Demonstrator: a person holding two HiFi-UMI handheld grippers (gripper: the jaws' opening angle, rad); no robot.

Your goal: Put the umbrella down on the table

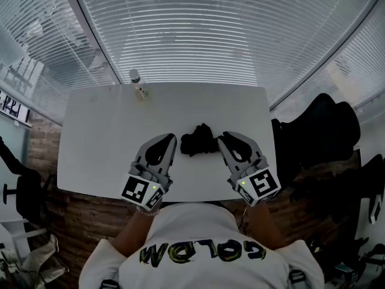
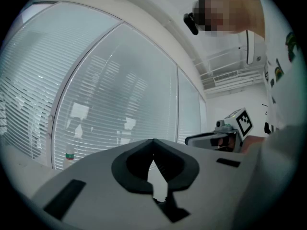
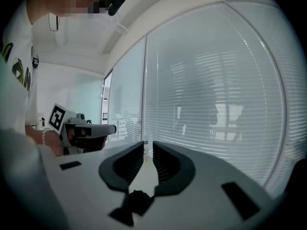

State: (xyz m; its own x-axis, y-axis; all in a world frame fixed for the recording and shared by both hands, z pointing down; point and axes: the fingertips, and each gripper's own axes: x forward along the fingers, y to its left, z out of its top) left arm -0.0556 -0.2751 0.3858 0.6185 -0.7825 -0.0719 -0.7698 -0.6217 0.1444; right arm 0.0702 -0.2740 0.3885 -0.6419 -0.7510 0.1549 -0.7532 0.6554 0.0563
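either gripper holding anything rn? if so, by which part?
Nothing is held. The left gripper and right gripper are both shut with nothing between the jaws. The umbrella lies on the table between them.

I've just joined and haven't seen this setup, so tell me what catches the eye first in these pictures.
A bunched black umbrella lies on the near half of the white table, the one dark thing on it. The left gripper and right gripper flank it on either side, both shut with nothing between their jaws. A small bottle stands alone at the table's far edge, in front of the slatted blinds.
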